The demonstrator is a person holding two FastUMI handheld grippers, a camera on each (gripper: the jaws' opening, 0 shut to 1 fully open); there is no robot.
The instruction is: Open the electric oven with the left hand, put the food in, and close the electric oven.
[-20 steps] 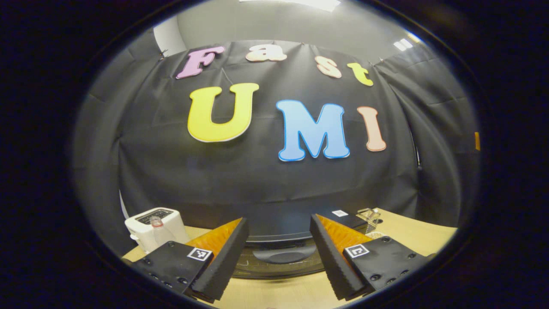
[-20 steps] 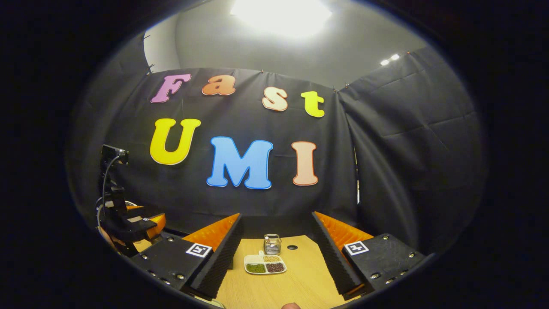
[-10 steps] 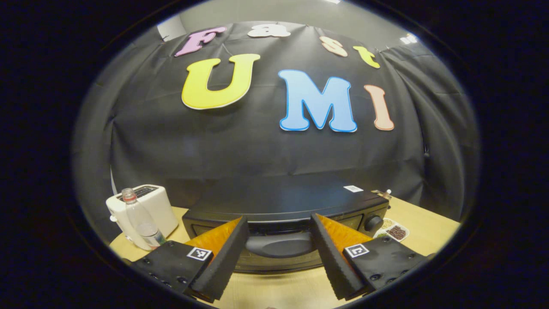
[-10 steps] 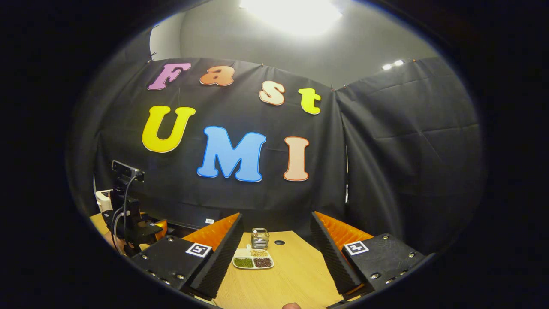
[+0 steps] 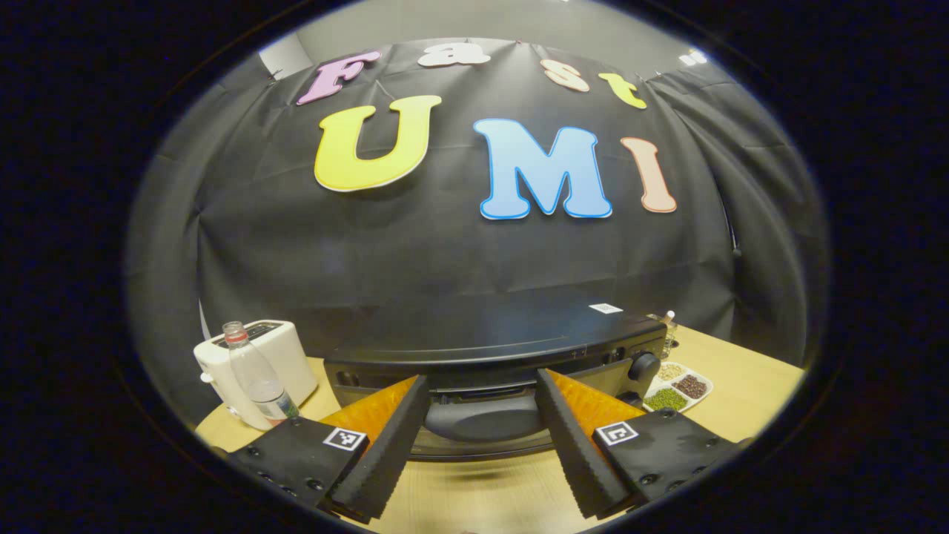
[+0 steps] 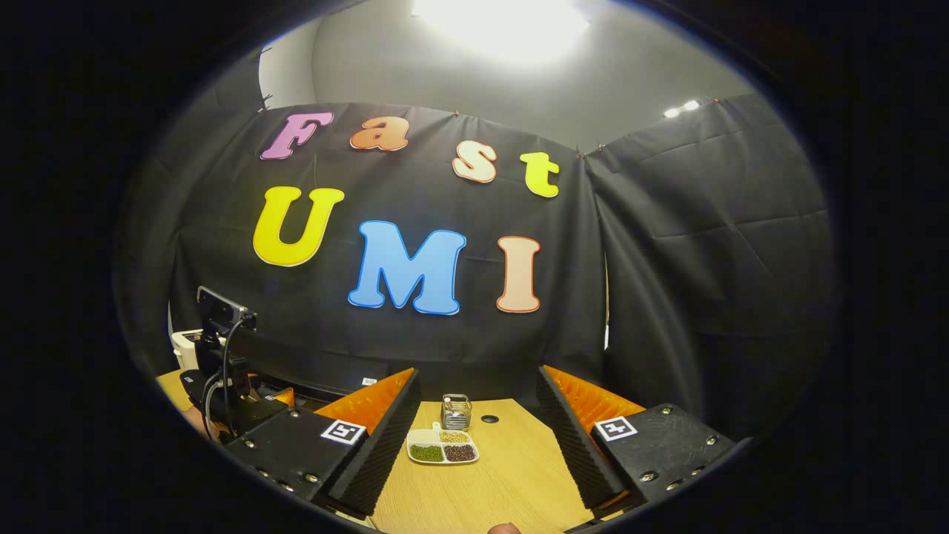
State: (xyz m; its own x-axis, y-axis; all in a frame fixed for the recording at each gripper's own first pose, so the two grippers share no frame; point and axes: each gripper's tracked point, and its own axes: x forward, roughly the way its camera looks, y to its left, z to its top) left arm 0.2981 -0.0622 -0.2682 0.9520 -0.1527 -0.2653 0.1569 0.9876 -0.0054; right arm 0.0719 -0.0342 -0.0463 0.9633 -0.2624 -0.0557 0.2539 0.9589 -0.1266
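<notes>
Left gripper sits at the bottom centre of the left gripper view, jaws spread wide. Right gripper likewise, fingers parted.

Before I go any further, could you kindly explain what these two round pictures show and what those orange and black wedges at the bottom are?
Each picture comes from a fisheye camera riding on a hand-held two-finger tool; a person holds one in each hand. The wedges are that tool's own fingers.

In the left gripper view, the left gripper has its jaws open, holding nothing, either side of the black electric oven and its dark oval door handle. The door looks closed. Beside the oven stand a white toaster and a clear plastic bottle; a white divided dish of beans sits on the other side, all on the light wooden table.

In the right gripper view, the right gripper is also open and empty, facing that dish and a small metal mesh holder.
</notes>
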